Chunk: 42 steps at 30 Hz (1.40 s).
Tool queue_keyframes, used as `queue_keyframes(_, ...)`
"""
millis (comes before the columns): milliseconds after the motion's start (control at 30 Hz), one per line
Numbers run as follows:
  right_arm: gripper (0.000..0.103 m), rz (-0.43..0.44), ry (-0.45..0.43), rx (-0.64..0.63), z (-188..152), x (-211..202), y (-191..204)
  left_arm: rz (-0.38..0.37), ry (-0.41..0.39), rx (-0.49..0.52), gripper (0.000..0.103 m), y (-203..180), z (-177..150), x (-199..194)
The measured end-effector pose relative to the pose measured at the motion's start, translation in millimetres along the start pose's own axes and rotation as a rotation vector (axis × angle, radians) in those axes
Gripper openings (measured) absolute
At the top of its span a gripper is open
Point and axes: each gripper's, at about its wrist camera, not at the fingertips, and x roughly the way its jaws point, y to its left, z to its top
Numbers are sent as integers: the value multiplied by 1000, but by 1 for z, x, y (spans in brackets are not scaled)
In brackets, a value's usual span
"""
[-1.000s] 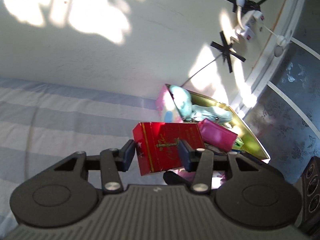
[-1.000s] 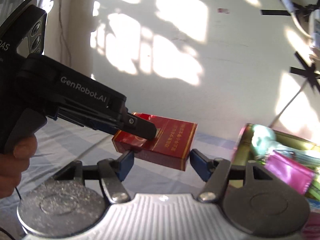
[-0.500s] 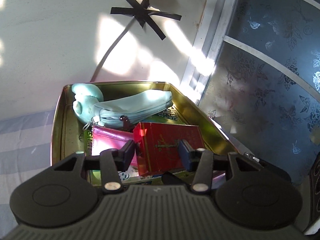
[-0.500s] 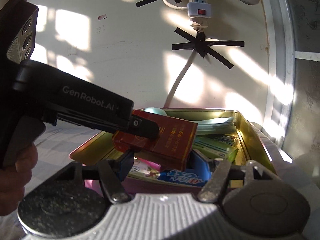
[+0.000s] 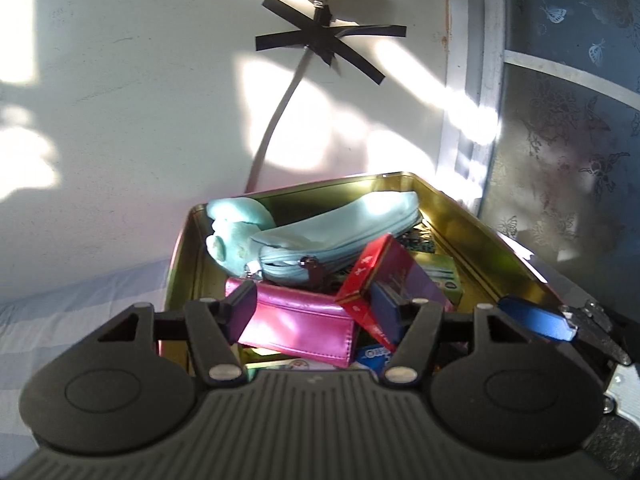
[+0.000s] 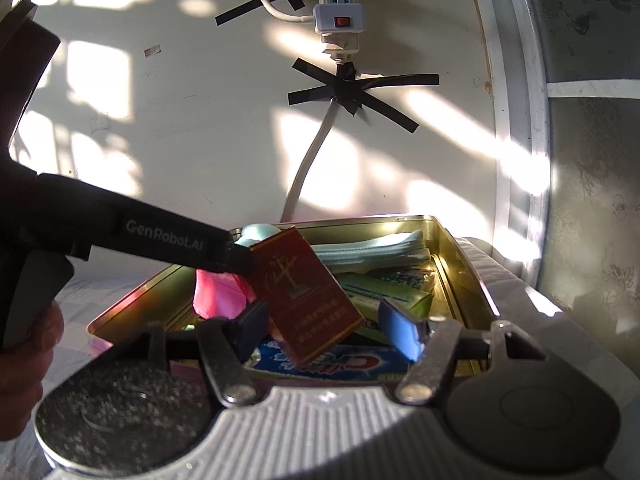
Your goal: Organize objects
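A red box [image 5: 378, 276] tips sideways over the open gold tin [image 5: 472, 232]. It leans on the right finger of my left gripper [image 5: 314, 308], whose jaws are opening; the left pad is clear of it. In the right wrist view the red box [image 6: 308, 296] hangs tilted above the tin [image 6: 460, 264], with the left gripper [image 6: 240, 256] at its upper corner. My right gripper [image 6: 327, 330] stands open just in front of the box, with a gap at its right pad. One of its blue fingertips [image 5: 536, 320] shows at the right of the left wrist view.
Inside the tin lie a teal pouch [image 5: 336, 236], a pink wallet [image 5: 296, 320], a green carton [image 6: 384, 292] and a blue packet [image 6: 340, 364]. Behind it stands a wall with a taped cable [image 6: 312, 152] and power strip [image 6: 340, 20]. A glass panel [image 5: 568, 120] is at the right, striped bedding [image 5: 80, 304] at the left.
Both grippers swung from over the bedding to over the tin. In the last half second the left jaws widened and the red box tipped out of their grip, toward the right finger.
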Motion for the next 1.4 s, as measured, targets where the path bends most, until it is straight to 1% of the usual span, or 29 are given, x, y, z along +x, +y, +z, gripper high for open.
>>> queue_keyframes(133,63,29,-17,19,-2,-12,8,84,-33,17,65,11,-9,-18)
queue_keyframes(267,64,49,-34,30,-5,-28,20,120,-36,9,65,23,-18,-32)
queue_keyframes(433,64,63,-52,36,-10,-51,36,138,-33,-18,65,37,-33,-52)
queue_keyframes(667,64,74,-42,90,-19,-73,47,152,-29,-33,65,50,-59,-81)
queue_keyframes(833,66,60,-41,138,-24,-87,54,140,-15,-53,66,58,-82,-99)
queue_keyframes(1000,68,39,-52,150,-30,-102,68,116,-4,-64,67,63,-104,-114)
queue_keyframes(1033,69,34,-55,151,-32,-106,71,112,-3,-66,69,63,-107,-117)
queue_keyframes(1067,71,31,-56,153,-33,-108,74,108,-4,-69,74,64,-111,-121)
queue_keyframes(1100,73,27,-58,157,-34,-111,77,105,-8,-72,77,65,-115,-124)
queue_keyframes(1167,76,24,-61,164,-37,-117,83,107,-21,-77,89,65,-121,-132)
queue_keyframes(1233,81,19,-59,162,-39,-121,89,111,-27,-83,95,67,-127,-138)
queue_keyframes(1267,85,16,-60,158,-40,-123,92,110,-27,-87,97,68,-129,-140)
queue_keyframes(1333,88,9,-65,153,-40,-127,96,113,-23,-98,98,71,-133,-145)
queue_keyframes(1400,95,8,-69,149,-38,-131,100,119,-23,-108,100,73,-136,-149)
